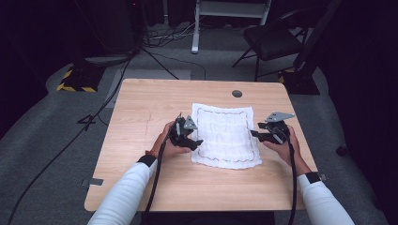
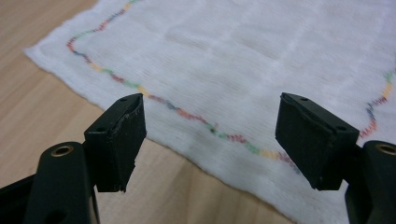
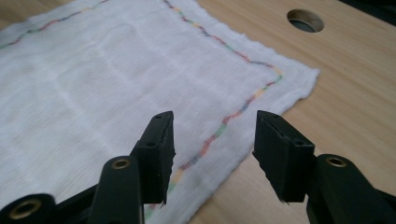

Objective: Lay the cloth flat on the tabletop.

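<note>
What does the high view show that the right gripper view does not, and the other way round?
High view: the person's forearms in white sleeves, the left gripper at the cloth's left edge, a black chair and cables on the grey floor behind the table.
Right gripper view: close up, the right gripper with jaws open above the cloth's edge, and the colours of its stitched border.
Both: the white cloth lying flat on the wooden table, and the round hole in the tabletop.

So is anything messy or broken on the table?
Nothing looks broken or spilled. The white cloth lies flat on the table, just turned a little crooked to its edges. The left tongs and right tongs are open at its two sides, holding nothing.
</note>
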